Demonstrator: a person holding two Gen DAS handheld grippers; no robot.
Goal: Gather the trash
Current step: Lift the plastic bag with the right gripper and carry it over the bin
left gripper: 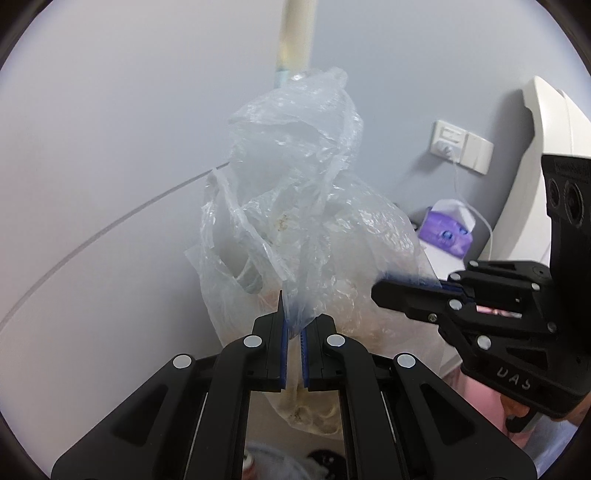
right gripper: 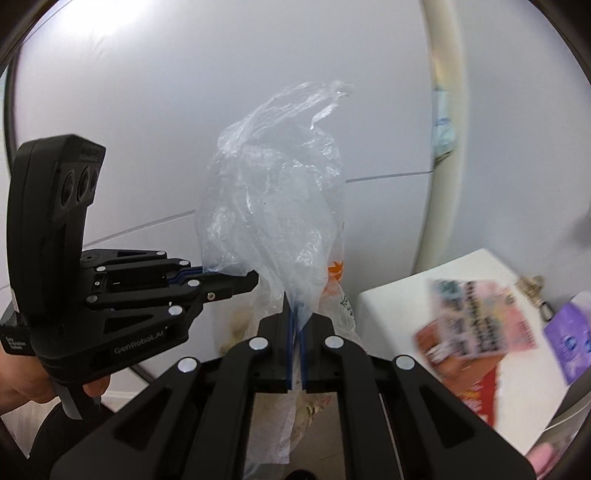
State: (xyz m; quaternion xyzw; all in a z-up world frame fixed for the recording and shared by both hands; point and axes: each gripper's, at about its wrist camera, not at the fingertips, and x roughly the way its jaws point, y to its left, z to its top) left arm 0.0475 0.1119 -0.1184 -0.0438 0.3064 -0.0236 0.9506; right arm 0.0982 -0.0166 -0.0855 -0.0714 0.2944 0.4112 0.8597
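Observation:
A clear crumpled plastic trash bag (left gripper: 295,206) hangs in the air in front of a pale wall, with scraps of trash inside its lower part. My left gripper (left gripper: 293,332) is shut on one side of the bag's film. My right gripper (right gripper: 295,328) is shut on the other side of the same bag (right gripper: 273,206). In the left wrist view the right gripper (left gripper: 413,291) comes in from the right onto the bag. In the right wrist view the left gripper (right gripper: 236,284) comes in from the left onto the bag.
A cream pipe (left gripper: 295,33) runs up the wall behind the bag. A wall socket (left gripper: 461,146) with a white cable and a purple pack (left gripper: 447,232) sit at the right. In the right wrist view a white surface (right gripper: 399,302) bears a colourful packet (right gripper: 476,325) and a purple pack (right gripper: 572,336).

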